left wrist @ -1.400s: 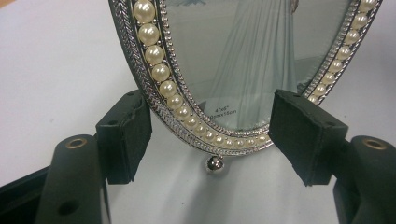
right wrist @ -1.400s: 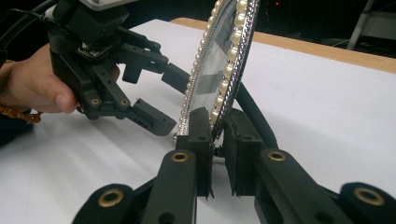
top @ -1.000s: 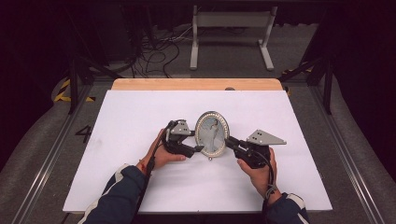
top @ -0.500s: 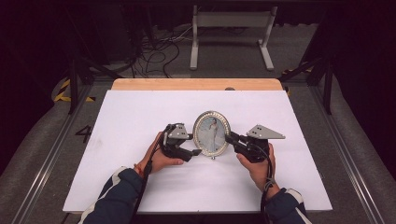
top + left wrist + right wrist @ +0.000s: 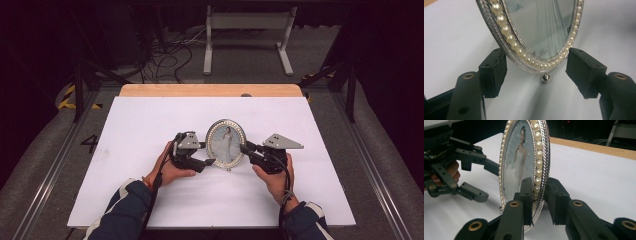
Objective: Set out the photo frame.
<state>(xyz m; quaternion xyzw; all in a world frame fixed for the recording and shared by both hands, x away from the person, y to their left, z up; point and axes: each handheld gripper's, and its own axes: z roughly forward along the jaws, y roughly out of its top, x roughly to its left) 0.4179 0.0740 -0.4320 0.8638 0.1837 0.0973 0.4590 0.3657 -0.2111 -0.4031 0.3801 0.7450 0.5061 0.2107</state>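
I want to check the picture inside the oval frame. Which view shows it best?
The right gripper view: the photo in the oval frame faces it, close and sharp. The high view shows the photo small; the left gripper view catches glare on the glass.

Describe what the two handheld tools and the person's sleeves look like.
Both are black two-jaw tools with linkage arms, brass-coloured pivot rivets and rectangular black pads. The left tool has a small grey block on top; the right tool carries a grey three-cornered plate. A black cable trails from the right one. The person wears dark blue sleeves with light trim.
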